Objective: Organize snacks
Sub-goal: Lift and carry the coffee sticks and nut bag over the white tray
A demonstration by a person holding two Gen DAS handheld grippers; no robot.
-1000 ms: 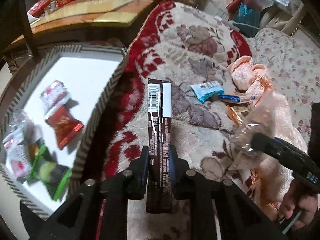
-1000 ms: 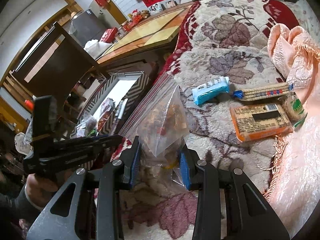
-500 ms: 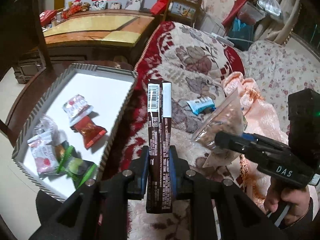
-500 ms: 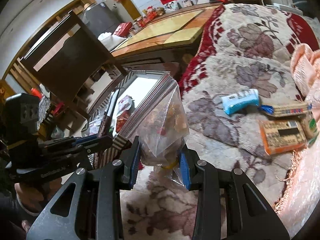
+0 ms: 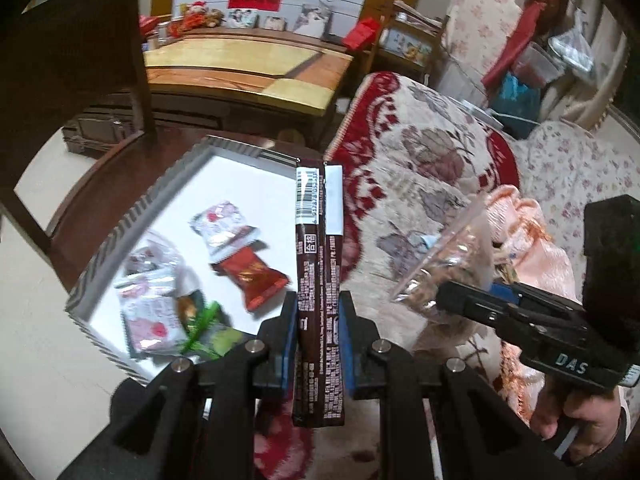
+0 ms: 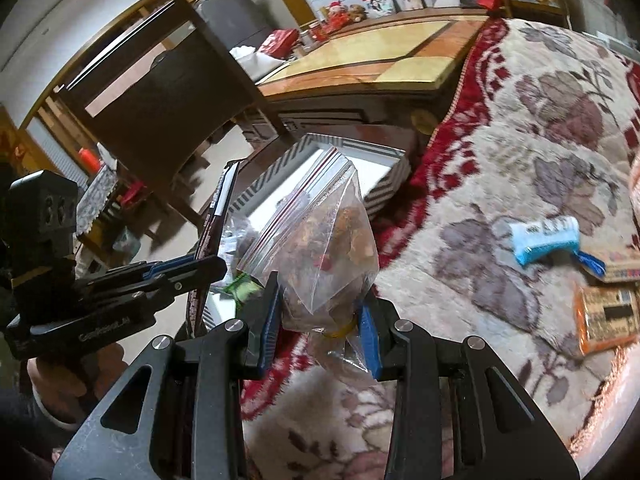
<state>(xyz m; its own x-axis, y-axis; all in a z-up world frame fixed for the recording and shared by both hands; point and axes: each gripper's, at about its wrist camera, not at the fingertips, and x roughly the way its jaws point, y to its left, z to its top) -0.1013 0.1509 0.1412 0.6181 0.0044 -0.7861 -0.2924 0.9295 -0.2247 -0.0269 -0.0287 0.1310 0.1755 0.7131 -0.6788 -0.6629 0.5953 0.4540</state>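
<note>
My left gripper [image 5: 318, 320] is shut on a long brown snack pack [image 5: 319, 248] and holds it upright over the right edge of the striped-rim white box [image 5: 104, 248]. The box holds several snack packets, among them a red one [image 5: 256, 276] and a green one [image 5: 208, 328]. My right gripper [image 6: 320, 316] is shut on a clear zip bag of snacks [image 6: 324, 240], held beside the box; it also shows in the left wrist view [image 5: 444, 264]. The left gripper shows in the right wrist view [image 6: 208, 268].
A red and beige floral blanket [image 6: 520, 168] covers the couch. On it lie a blue packet [image 6: 544, 240], an orange pack [image 6: 608, 316] and a peach cloth [image 5: 532, 232]. A dark wooden chair [image 6: 160, 92] and a low wooden table [image 5: 244, 64] stand behind the box.
Both grippers have moved left from over the blanket toward the box, each keeping its hold. The box and room behind it now fill more of both views.
</note>
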